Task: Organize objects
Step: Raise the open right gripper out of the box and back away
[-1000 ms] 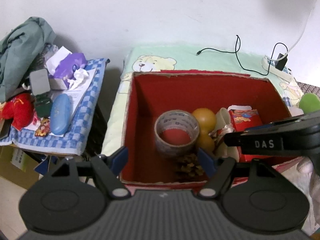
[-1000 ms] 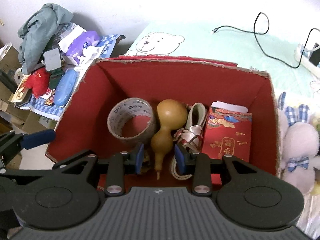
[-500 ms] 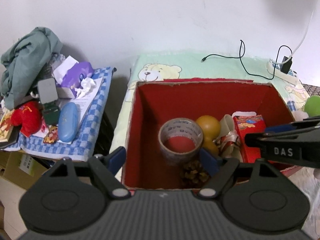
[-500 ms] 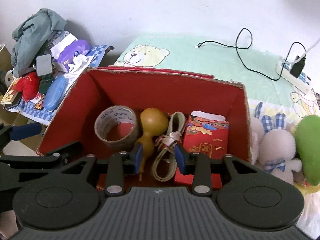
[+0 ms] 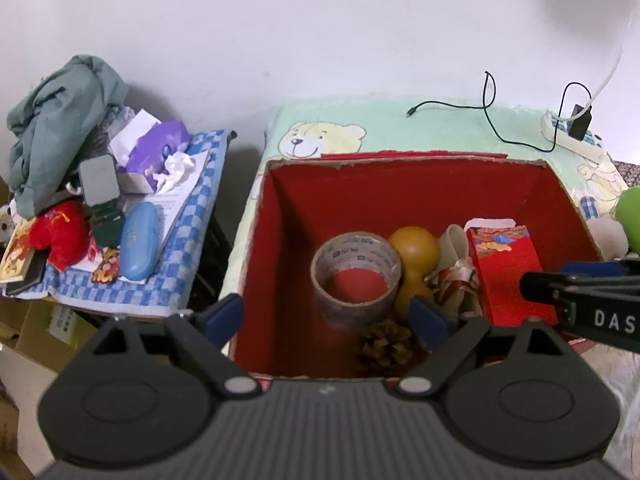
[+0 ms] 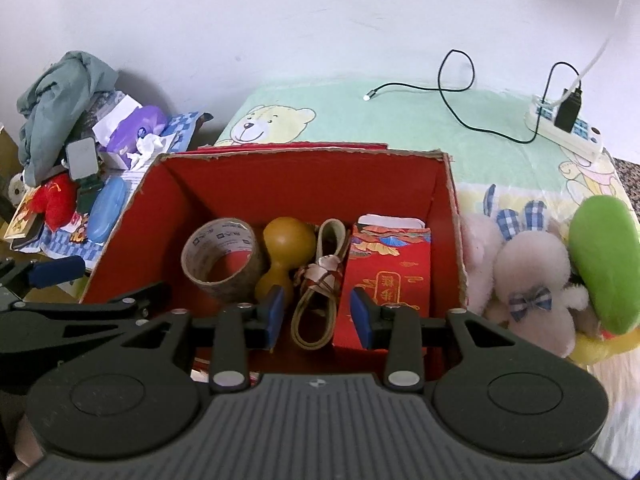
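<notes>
Left gripper (image 5: pixel 326 316) has just been opening, now wide and empty above the red box (image 5: pixel 400 184), centre frame. Right gripper (image 6: pixel 316 314) stands narrow, empty. Tape roll (image 5: pixel 356 276), gourd (image 5: pixel 414 258) and pine cone (image 5: pixel 386 344) lie crowded: reaching in risks snagging neighbours.

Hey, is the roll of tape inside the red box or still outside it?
Inside. The roll of tape stands on the red box floor, beside the gourd.

Both wrist views look steeply down past their claws – sharing the red box (image 5: pixel 276 216) (image 6: pixel 168 208) ahead, from close above.
</notes>
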Action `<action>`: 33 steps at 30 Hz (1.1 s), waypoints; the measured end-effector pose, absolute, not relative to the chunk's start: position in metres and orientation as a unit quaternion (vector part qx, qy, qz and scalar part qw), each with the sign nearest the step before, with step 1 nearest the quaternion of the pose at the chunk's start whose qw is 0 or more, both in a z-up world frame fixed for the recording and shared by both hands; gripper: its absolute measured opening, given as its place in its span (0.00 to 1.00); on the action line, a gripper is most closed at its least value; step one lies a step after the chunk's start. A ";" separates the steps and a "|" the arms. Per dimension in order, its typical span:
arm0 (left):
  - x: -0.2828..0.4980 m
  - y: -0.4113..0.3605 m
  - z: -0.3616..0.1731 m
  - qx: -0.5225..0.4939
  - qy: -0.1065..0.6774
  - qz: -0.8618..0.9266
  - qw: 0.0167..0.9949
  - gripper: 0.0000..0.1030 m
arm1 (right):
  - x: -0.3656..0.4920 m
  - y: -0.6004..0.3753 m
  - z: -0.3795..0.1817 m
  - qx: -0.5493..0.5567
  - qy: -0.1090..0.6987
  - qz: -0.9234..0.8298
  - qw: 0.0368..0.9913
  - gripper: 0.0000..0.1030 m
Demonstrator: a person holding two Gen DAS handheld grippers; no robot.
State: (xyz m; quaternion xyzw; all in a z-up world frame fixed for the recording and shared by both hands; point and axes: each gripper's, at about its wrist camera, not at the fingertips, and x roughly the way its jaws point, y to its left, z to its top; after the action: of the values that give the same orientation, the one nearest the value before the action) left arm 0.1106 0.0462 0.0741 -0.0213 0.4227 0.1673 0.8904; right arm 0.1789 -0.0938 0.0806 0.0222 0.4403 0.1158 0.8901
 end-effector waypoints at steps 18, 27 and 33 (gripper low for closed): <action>0.114 0.030 0.082 -0.019 0.426 0.161 0.890 0.97 | 0.163 -0.119 0.089 0.052 0.423 0.097 0.899 0.44; 0.112 0.028 0.081 -0.031 0.434 0.167 0.885 0.97 | 0.157 -0.127 0.089 0.064 0.419 0.096 0.901 0.50; 0.113 0.027 0.074 -0.030 0.453 0.175 0.873 0.97 | 0.154 -0.126 0.087 0.062 0.420 0.107 0.899 0.54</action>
State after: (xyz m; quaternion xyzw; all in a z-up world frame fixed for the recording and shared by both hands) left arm 0.1132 0.0275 0.0738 -0.0300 0.4534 0.1754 0.8734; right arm 0.1541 -0.1258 0.0867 0.0619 0.4203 0.1069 0.8989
